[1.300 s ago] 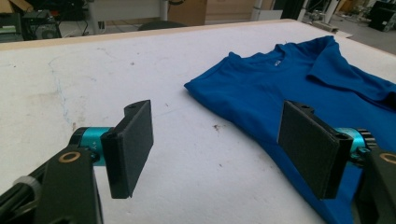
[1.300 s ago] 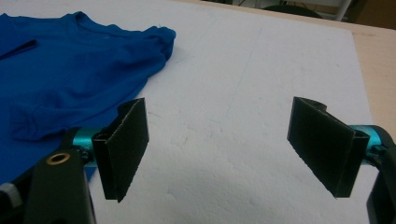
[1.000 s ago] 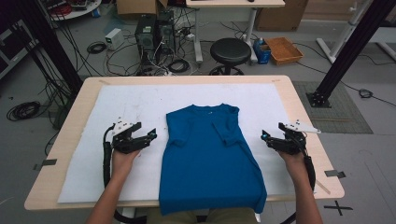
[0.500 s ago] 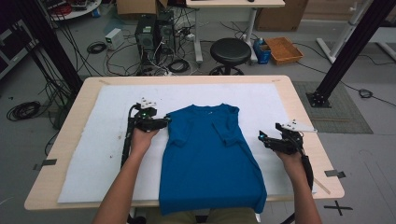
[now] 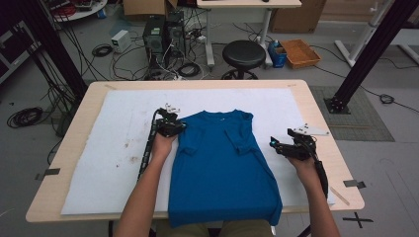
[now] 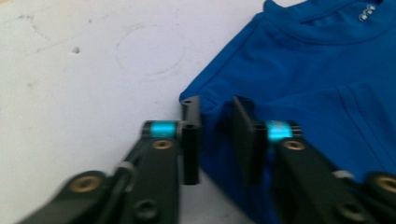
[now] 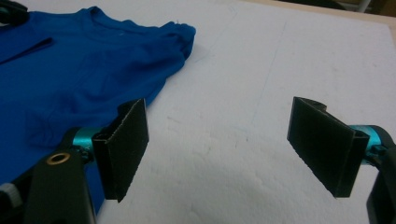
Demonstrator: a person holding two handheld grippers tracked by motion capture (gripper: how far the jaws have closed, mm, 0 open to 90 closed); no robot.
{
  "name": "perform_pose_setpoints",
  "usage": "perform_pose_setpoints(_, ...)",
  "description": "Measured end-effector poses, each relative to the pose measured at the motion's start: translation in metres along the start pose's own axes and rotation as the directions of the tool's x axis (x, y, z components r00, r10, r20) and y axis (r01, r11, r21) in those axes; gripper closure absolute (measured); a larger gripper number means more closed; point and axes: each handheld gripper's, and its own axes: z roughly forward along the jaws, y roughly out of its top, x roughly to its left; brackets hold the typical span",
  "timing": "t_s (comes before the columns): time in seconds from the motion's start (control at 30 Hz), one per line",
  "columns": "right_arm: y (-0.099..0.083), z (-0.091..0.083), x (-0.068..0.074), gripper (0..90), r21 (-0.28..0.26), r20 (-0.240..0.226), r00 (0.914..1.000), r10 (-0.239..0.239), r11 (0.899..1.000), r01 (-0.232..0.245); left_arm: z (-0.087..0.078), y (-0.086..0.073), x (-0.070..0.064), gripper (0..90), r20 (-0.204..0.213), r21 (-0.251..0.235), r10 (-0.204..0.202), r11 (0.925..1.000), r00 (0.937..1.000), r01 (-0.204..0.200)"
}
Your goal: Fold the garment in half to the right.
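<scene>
A blue T-shirt [image 5: 222, 163] lies flat on the white sheet [image 5: 113, 148] covering the table, collar toward the far edge; its hem hangs over the near edge. Both sleeves are folded inward onto the body; the cloth looks smooth.

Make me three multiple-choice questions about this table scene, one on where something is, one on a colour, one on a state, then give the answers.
1. Where are the left tongs?
A. At the shirt's left shoulder corner
B. At the shirt's bottom hem
C. Off the table

2. What colour is the shirt?
A. Red
B. Blue
C. White

3. How do the right tongs stand?
A. Shut on the shirt
B. Shut on nothing
C. Wide open over the white mat

Answers:
1. A, the left gripper view shows the jaws straddling the shirt's corner near the collar.
2. B, it reads blue in every view.
3. C, the right gripper view shows a broad gap between the jaws with bare mat between them, the shirt lying off to one side.
</scene>
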Motion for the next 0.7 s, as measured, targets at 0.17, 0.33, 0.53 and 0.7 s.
perform_pose_setpoints(0.17,0.018,0.023,-0.002,33.5,0.055,0.026,0.9983,0.051,0.997,-0.053,-0.001,-0.003,0.004,85.7,0.016,-0.024,-0.05,0.9985,0.9986,0.05)
perform_pose_setpoints(0.33,0.043,0.072,0.003,44.7,0.16,0.001,0.9975,0.07,0.985,-0.07,-0.001,-0.004,0.007,86.1,0.033,-0.042,-0.092,0.9948,0.9952,0.093)
perform_pose_setpoints(0.53,0.062,0.115,0.02,60.9,0.229,-0.017,0.9998,-0.005,0.973,0.009,-0.003,-0.004,0.009,86.2,0.034,-0.038,-0.102,0.9939,0.9942,0.103)
perform_pose_setpoints(0.7,0.062,0.134,0.026,66.9,0.218,0.024,0.9992,-0.032,0.976,0.026,-0.005,-0.006,0.013,86.1,0.044,-0.05,-0.129,0.9901,0.9907,0.131)
